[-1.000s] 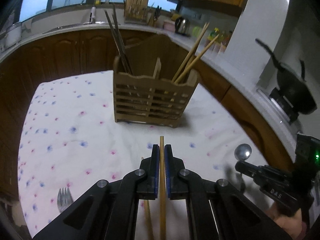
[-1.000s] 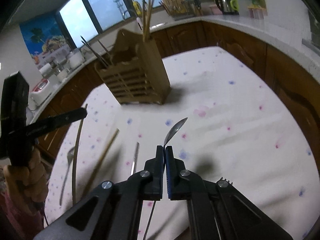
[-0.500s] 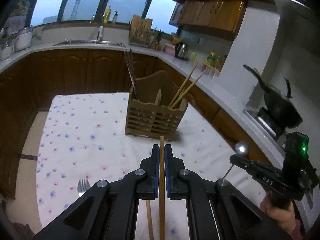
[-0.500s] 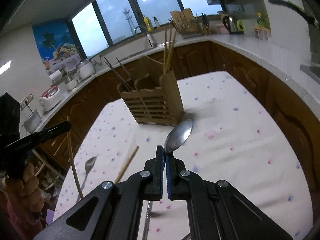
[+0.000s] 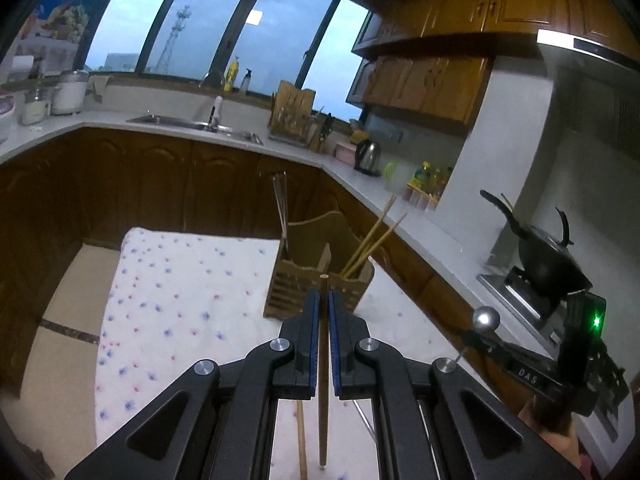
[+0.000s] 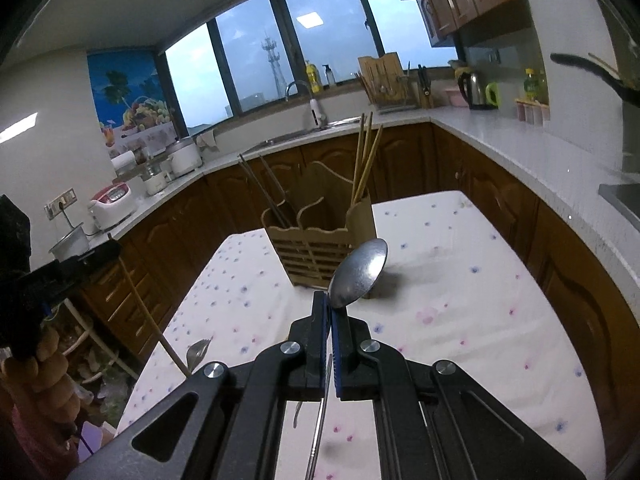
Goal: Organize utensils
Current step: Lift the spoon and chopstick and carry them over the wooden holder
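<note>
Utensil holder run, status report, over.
Left gripper shut on chopstick. Right gripper shut on spoon. Holder ahead, path clear.

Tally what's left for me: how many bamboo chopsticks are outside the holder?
2 chopsticks: one in the left gripper, one on the cloth beneath it. More may be hidden.

One wooden utensil holder (image 6: 320,252) stands on my one flowered tablecloth (image 6: 460,280). It holds three pale chopsticks (image 6: 366,160) at one end and two dark chopsticks (image 6: 264,184) at the other. My two tools carry one piece each: the left gripper (image 5: 324,300) grips one wooden chopstick (image 5: 323,360), the right gripper (image 6: 330,308) one steel spoon (image 6: 358,276). One fork (image 6: 198,350) and one loose chopstick (image 5: 301,440) lie on the cloth.
</note>
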Demonstrator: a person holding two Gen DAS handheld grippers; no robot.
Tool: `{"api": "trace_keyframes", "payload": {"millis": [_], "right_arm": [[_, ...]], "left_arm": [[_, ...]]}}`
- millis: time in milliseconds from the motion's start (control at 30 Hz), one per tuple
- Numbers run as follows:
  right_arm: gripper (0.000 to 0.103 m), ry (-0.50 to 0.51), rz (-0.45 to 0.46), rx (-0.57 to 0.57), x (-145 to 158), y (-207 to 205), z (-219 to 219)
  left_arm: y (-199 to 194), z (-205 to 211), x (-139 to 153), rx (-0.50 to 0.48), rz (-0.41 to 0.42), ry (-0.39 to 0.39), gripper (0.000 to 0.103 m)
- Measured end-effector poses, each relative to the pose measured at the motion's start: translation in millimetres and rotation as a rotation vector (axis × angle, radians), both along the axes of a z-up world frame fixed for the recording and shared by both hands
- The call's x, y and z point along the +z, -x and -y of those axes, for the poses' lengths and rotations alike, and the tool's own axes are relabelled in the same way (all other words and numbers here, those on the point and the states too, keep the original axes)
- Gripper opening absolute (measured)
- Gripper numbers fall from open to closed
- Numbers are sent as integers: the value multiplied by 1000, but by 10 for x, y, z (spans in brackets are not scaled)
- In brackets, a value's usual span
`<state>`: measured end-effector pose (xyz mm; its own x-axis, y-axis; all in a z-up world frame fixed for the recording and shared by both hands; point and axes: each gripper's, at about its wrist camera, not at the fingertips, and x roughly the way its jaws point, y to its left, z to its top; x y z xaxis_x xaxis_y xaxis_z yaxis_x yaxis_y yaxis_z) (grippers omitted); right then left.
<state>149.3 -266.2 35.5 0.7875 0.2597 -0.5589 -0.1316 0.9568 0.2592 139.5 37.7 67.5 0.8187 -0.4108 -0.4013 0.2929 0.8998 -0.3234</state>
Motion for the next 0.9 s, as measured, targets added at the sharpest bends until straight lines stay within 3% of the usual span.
{"api": "trace_keyframes", "payload": {"millis": [467,900], "right_arm": [[2,19,47,-22,95,-100,70],[2,44,140,-37,299,-516,61]], "left_arm": [[-71,-90,160,20,79,15,3],[-541,-15,334,38,175,22,3]]}}
